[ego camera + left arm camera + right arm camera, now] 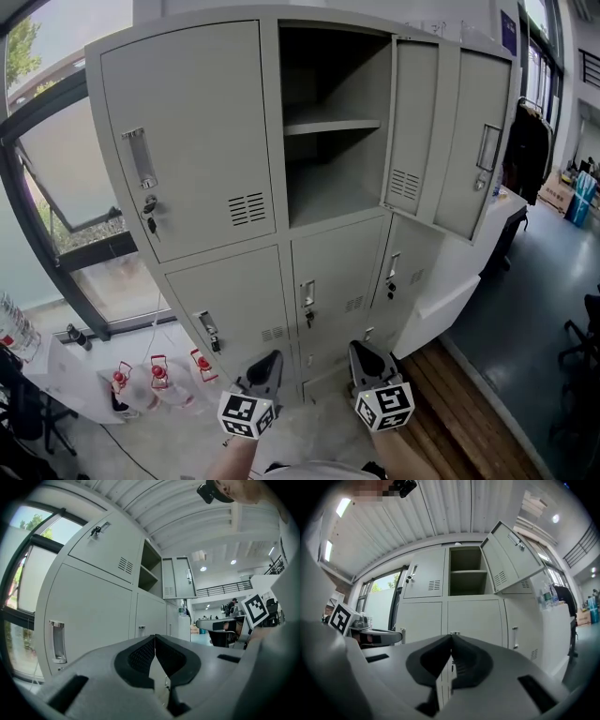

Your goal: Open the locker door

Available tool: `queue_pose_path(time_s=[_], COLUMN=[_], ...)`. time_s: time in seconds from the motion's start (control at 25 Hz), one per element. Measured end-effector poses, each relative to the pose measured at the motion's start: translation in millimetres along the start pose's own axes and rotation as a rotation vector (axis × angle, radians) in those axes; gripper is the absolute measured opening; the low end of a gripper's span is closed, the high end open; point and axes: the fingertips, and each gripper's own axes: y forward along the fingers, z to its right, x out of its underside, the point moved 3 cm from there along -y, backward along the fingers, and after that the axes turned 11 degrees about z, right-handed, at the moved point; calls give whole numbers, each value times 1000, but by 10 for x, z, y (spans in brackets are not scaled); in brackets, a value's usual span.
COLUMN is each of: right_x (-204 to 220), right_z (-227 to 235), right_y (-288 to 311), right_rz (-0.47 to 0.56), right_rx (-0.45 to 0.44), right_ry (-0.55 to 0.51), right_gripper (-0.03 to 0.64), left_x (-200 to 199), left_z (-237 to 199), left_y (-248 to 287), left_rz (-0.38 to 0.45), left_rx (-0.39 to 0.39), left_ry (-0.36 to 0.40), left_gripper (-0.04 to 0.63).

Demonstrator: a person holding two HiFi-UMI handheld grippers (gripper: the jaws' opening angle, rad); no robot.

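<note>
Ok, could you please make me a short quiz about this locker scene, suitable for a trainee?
1. Which compartment of the locker stands open? A top left; B top middle; C bottom middle.
2. True or false: the left gripper and the right gripper are both shut and empty.
3. Fill in: inside the open compartment there is one ___.
Key: 1 B; 2 true; 3 shelf.
</note>
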Motion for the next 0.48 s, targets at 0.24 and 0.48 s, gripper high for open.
queue_pose_path(time_s=[0.24,0.48], right_x=[164,219], right_z=[-65,-119], right_y=[-45,-33], right_rz=[-21,-28], right_rx=[20,15], right_ry=[23,31], right_gripper=[12,12], left_x=[-23,-16], left_z=[-35,-79], left_y=[-54,-85], left_rz=[18,21], left_rx=[-18,-33], left_ry=[8,6], left_gripper=[11,10])
